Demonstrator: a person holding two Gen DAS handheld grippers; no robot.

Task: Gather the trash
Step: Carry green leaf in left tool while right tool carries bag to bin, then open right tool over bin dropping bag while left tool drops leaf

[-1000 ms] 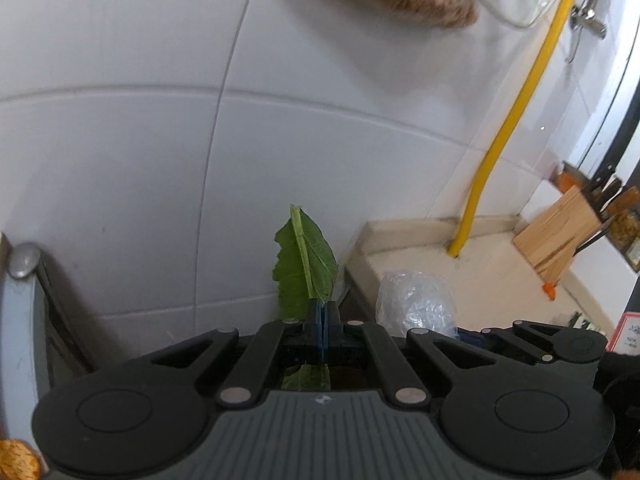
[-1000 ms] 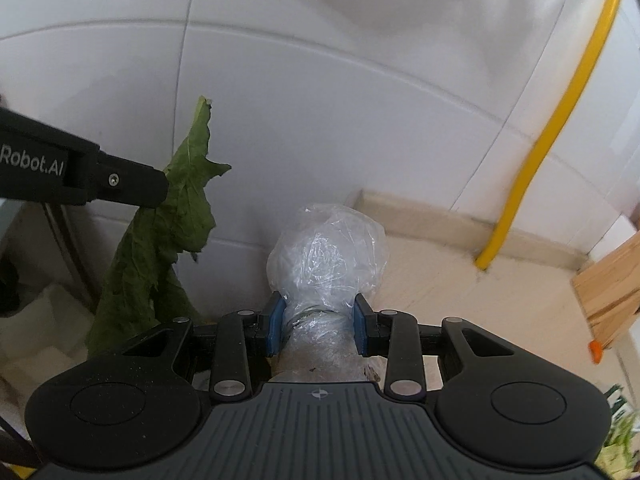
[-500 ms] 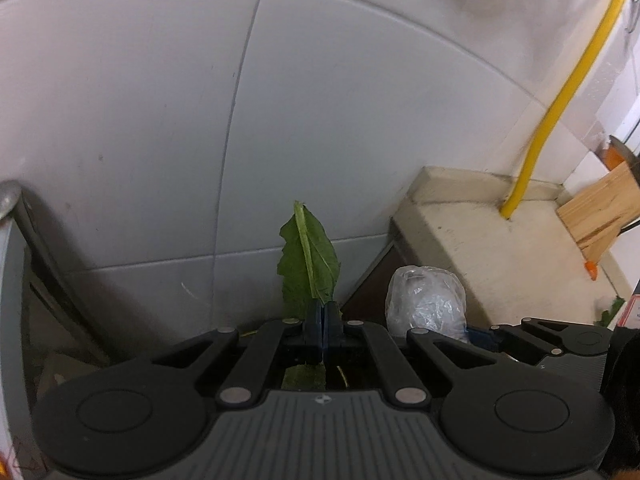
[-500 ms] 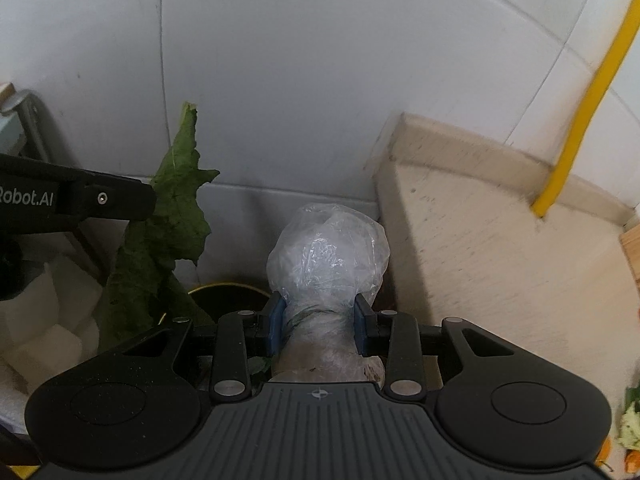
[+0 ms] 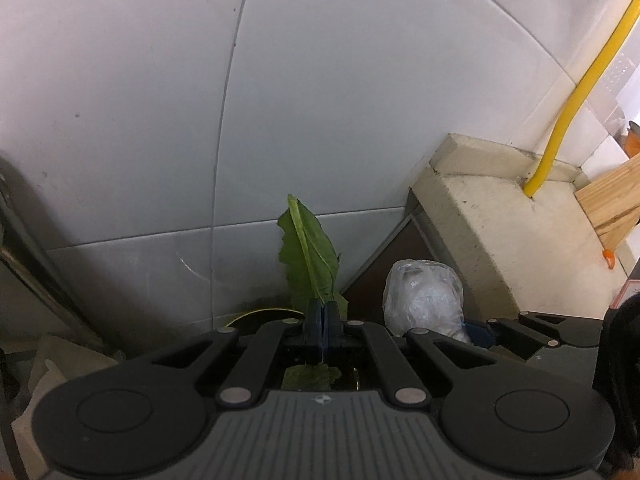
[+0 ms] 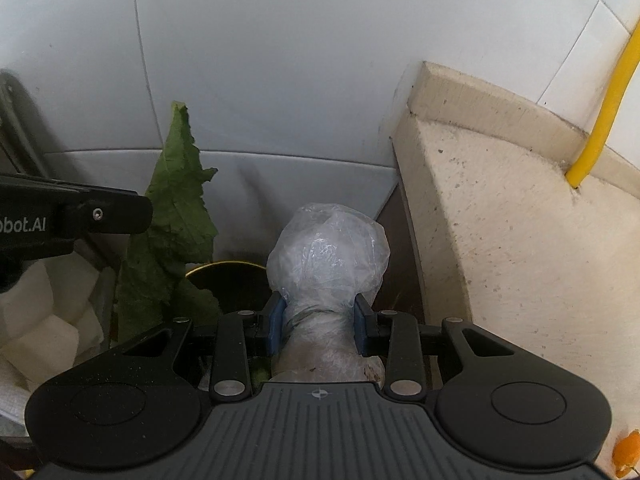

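From the left wrist camera, the left tongs (image 5: pixel 322 322) are clamped tight on a green leaf (image 5: pixel 310 256), their blue pads pressed together with the leaf's stem between them. The leaf stands upright past the fingertips, in front of the white tiled wall (image 5: pixel 320 100), and a scrap of it shows below the pads. Just behind the tips a yellow-rimmed dark bin (image 5: pixel 260 314) peeks out, low against the wall. To the right, the right tongs (image 5: pixel 472 330) carry a crumpled clear plastic bag (image 5: pixel 424 300), which sits beside the left end of the beige surface (image 5: pixel 520 248). A yellow hose (image 5: pixel 576 100) comes down the wall and meets the surface at its back edge. A wooden block (image 5: pixel 616 196) lies at the far right of the surface.

From the right wrist camera, the right tongs (image 6: pixel 318 326) stand at a middling width, gripping the plastic bag (image 6: pixel 328 252) around its neck; the bag's bulging top rises beyond the blue pads and its lower part hangs below them. The bag is over the dark opening of the bin (image 6: pixel 228 280), close to the left edge of the surface (image 6: pixel 520 240). On the left, the left tongs (image 6: pixel 140 212) reach in from the side, holding the leaf (image 6: pixel 176 216), which hangs over the bin's left rim. The hose (image 6: pixel 608 108) meets the surface near its back edge. White crumpled material (image 6: pixel 44 328) lies at lower left.
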